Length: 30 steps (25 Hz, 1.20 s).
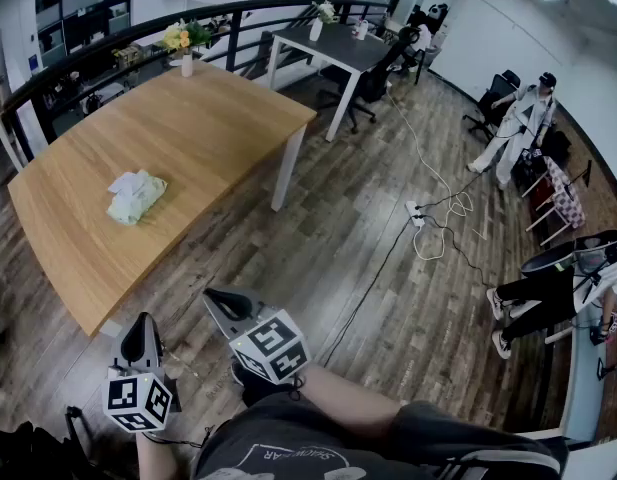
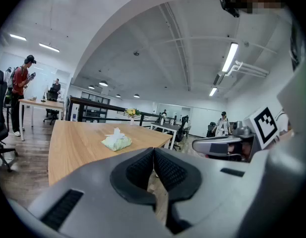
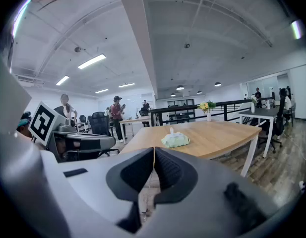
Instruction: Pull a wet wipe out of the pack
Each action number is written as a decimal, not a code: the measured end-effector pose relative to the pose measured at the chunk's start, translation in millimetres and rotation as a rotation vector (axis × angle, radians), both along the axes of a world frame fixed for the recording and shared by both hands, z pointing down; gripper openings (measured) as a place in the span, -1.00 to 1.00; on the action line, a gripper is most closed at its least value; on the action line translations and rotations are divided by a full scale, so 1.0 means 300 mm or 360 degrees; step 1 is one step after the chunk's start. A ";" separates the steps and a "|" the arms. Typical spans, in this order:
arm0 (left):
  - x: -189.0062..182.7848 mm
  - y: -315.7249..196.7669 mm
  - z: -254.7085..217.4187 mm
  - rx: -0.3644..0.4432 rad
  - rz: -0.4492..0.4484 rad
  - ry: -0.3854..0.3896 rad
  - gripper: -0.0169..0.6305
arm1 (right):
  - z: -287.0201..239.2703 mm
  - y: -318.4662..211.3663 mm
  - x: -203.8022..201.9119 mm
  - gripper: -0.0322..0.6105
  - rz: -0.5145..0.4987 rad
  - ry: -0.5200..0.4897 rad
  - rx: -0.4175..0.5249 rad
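Note:
A pale green wet wipe pack (image 1: 136, 197) lies on the wooden table (image 1: 188, 138), with a white wipe sticking up from its top. It also shows as the pack (image 2: 116, 141) in the left gripper view and the pack (image 3: 175, 140) in the right gripper view, well ahead of both grippers. My left gripper (image 1: 141, 340) is held low, off the table's near corner, its jaws shut and empty. My right gripper (image 1: 224, 308) is beside it, also shut on nothing. Both are far short of the pack.
A vase of yellow flowers (image 1: 184, 40) stands at the table's far end. A second desk (image 1: 328, 43) with office chairs is behind it. Cables and a power strip (image 1: 416, 214) lie on the wood floor to the right. People stand and sit at the right (image 1: 518, 123).

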<state>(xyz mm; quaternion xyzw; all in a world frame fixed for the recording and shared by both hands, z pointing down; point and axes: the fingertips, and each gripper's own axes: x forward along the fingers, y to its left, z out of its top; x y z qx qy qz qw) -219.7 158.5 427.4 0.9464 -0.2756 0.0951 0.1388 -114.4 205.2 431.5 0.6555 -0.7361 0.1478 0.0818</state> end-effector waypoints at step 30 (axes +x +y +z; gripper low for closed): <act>-0.164 -0.051 0.044 -0.0125 -0.0053 0.0081 -0.90 | 0.003 -0.019 -0.089 -0.82 0.0041 -0.0026 0.0023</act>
